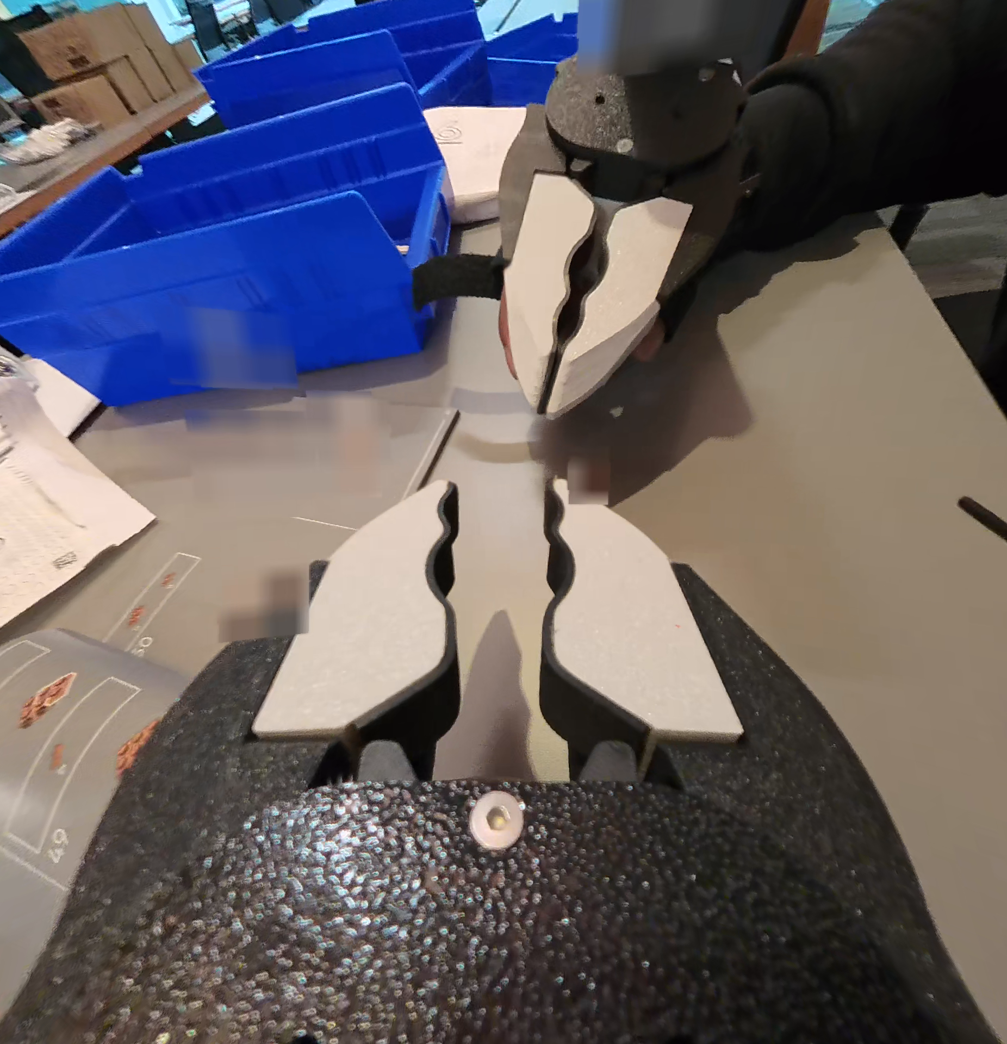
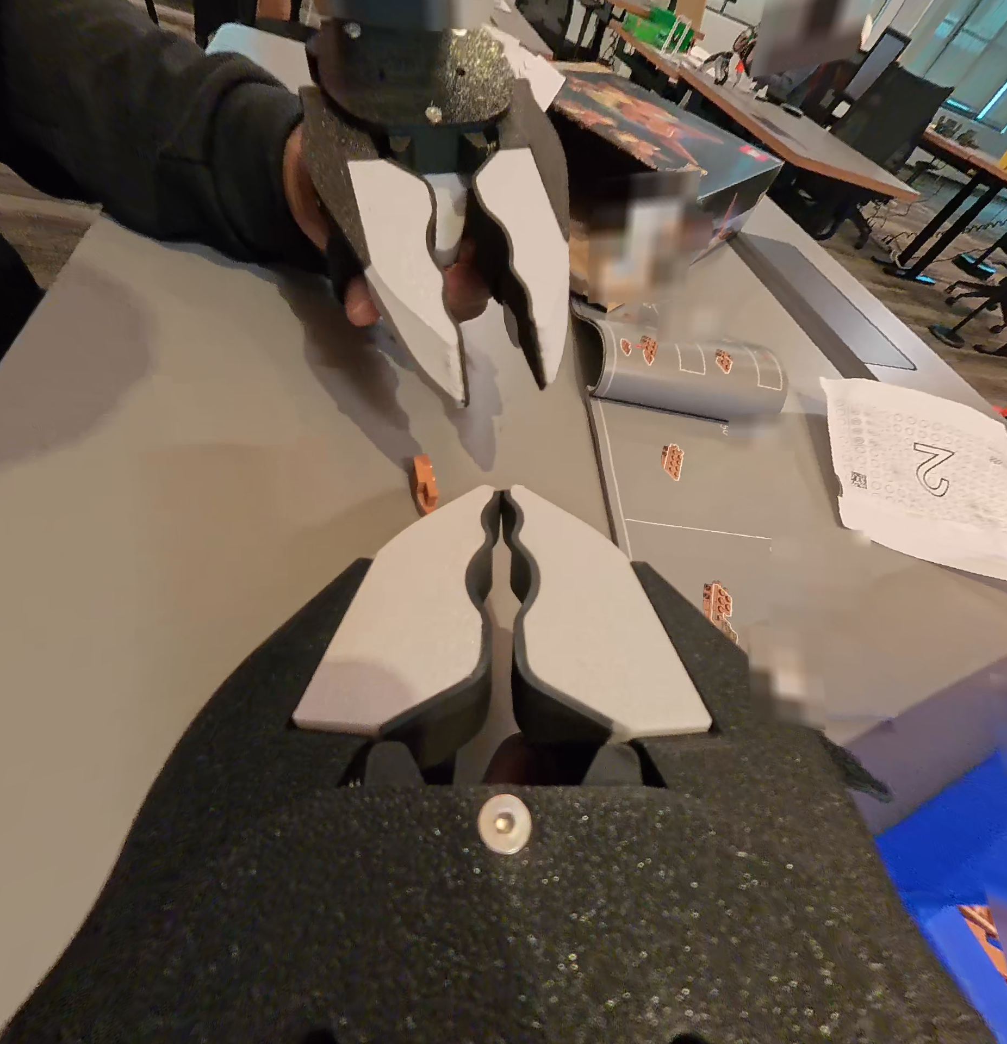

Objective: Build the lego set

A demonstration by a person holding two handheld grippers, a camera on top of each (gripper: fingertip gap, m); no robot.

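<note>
The left gripper [image 1: 501,497] is held with its fingers apart and nothing between them; only bare grey table [image 1: 772,565] is seen in the gap. The right gripper [image 2: 500,496] is closed, pads together on nothing. A small orange-brown plastic brick piece [image 2: 425,483] lies on the table just left of the right gripper's tips, untouched. An open grey instruction booklet [image 2: 716,480] lies to their right.

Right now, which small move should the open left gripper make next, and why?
Probably slide the left gripper toward the small orange brick: its jaws stand open and empty above the grey table, while the right gripper beside the brick is shut.
</note>
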